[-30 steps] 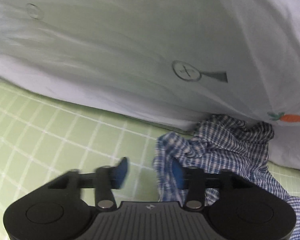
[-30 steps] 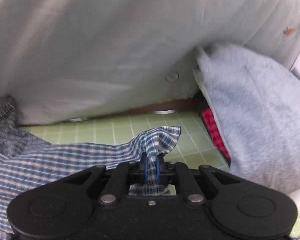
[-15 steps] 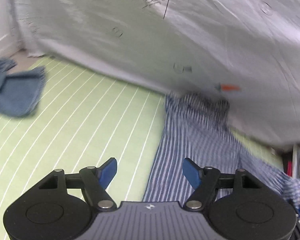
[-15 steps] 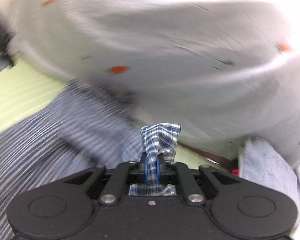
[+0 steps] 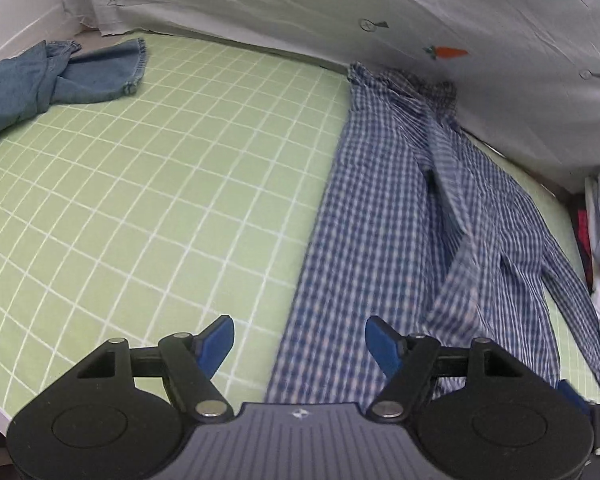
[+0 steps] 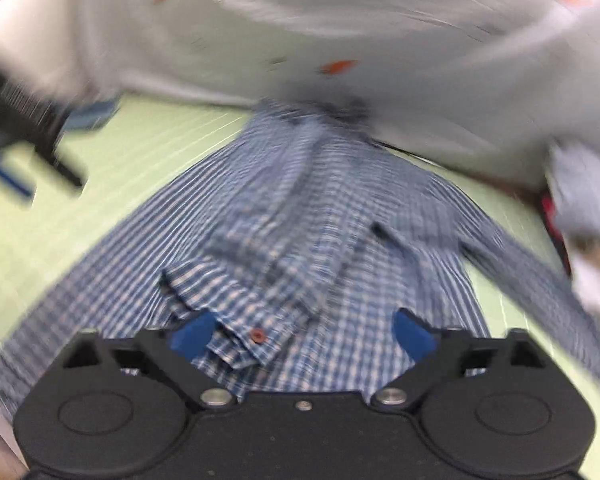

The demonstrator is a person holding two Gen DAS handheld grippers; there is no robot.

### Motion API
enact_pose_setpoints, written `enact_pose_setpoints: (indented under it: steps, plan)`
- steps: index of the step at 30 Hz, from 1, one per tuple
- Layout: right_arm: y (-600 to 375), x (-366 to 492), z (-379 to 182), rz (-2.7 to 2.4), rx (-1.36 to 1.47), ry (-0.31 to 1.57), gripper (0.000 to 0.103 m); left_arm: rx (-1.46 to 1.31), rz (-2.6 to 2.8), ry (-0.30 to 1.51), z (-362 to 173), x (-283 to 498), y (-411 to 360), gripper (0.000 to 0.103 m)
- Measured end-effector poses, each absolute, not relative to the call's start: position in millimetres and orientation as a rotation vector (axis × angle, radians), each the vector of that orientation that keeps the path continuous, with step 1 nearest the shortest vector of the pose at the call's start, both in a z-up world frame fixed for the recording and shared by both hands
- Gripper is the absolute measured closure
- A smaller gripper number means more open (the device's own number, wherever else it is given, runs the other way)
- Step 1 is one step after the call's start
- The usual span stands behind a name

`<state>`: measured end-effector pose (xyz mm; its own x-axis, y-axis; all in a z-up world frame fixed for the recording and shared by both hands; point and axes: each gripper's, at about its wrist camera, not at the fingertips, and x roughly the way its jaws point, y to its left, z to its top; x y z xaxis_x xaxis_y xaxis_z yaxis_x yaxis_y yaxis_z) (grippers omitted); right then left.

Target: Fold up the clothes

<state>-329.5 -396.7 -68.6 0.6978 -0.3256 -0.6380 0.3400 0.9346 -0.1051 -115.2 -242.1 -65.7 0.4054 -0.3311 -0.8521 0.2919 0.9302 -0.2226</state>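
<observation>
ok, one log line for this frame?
left hand-held gripper: open, empty | right hand-held gripper: just opened, released | plaid shirt: spread on green mat

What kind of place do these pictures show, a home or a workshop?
Most likely a home bedroom. A green checked sheet covers what looks like a bed, a white carrot-print quilt lies along its far side, and a blue checked shirt and denim garment lie on it.

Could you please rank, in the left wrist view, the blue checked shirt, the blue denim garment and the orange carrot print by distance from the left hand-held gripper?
1. Blue checked shirt: nearest, its hem lying just beyond the left hand-held gripper, to the right.
2. Blue denim garment: far left, crumpled on the green checked sheet.
3. Orange carrot print: farthest, upper right on the white cloth behind the shirt.
</observation>
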Motion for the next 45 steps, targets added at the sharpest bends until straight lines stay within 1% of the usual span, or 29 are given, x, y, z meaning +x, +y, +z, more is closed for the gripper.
enact_pose_setpoints:
  steps: [1, 5, 10, 14, 16, 17, 19, 20, 21, 25, 30, 32, 34, 37, 41, 44, 45]
  plan:
    - [-404.6, -335.9, -67.9, -0.395, 0.082, 0.700, 0.000, -0.034, -0.404, 1.089, -66.3, -117.9, -244.4, 0.030]
    - [-436.1, -357.9, -78.0, -0.516, 0.267, 0.728, 0.000, 0.001, -0.452, 1.105, -72.7, -131.6, -259.3, 0.030]
    - [-452.4, -384.4, -96.5, -0.648, 0.315, 0.771, 0.000, 0.049, -0.525, 1.103, -88.2, -143.7, -290.9, 0.030]
    - [-463.6, -397.0, -106.3, -0.698, 0.343, 0.835, 0.000, 0.068, -0.585, 1.099, -94.4, -150.7, -314.6, 0.032]
    - [-464.2, -400.0, -110.9, -0.687, 0.350, 0.866, 0.000, 0.063, -0.612, 1.109, -96.4, -151.8, -323.8, 0.040]
    - [-464.4, -401.5, -113.2, -0.682, 0.353, 0.881, 0.000, 0.066, -0.624, 1.116, -97.7, -152.2, -327.9, 0.046]
    - [-464.1, -402.5, -116.7, -0.680, 0.339, 0.904, 0.000, 0.088, -0.645, 1.129, -101.2, -152.6, -334.4, 0.063]
    - [-464.7, -402.2, -118.9, -0.678, 0.334, 0.915, 0.000, 0.099, -0.655, 1.136, -102.9, -152.8, -337.7, 0.092]
    - [-464.7, -402.4, -120.2, -0.676, 0.335, 0.922, 0.000, 0.110, -0.665, 1.142, -104.6, -153.0, -341.0, 0.101]
    - [-463.8, -403.5, -122.7, -0.665, 0.347, 0.939, 0.000, 0.095, -0.726, 1.123, -98.3, -158.4, -339.5, 0.102]
    - [-458.5, -400.7, -121.7, -0.649, 0.329, 0.931, 0.000, 0.014, -0.750, 1.060, -67.7, -175.3, -308.3, 0.102]
    - [-457.5, -398.1, -122.6, -0.644, 0.331, 0.929, 0.000, -0.018, -0.731, 1.060, -60.8, -178.6, -291.0, 0.102]
    - [-455.8, -394.8, -123.6, -0.638, 0.331, 0.930, 0.000, -0.046, -0.689, 1.098, -66.4, -178.3, -275.7, 0.102]
    - [-451.1, -390.2, -125.1, -0.629, 0.320, 0.937, 0.000, -0.002, -0.572, 1.168, -91.2, -177.5, -259.7, 0.102]
    - [-440.0, -389.4, -126.2, -0.617, 0.300, 0.945, 0.000, -0.017, -0.527, 1.250, -116.1, -175.4, -248.1, 0.102]
    - [-429.9, -392.7, -123.8, -0.620, 0.290, 0.953, 0.000, -0.005, -0.553, 1.245, -110.6, -174.2, -246.9, 0.102]
    - [-427.3, -392.0, -122.1, -0.626, 0.295, 0.952, 0.000, 0.002, -0.566, 1.237, -106.8, -173.8, -247.0, 0.098]
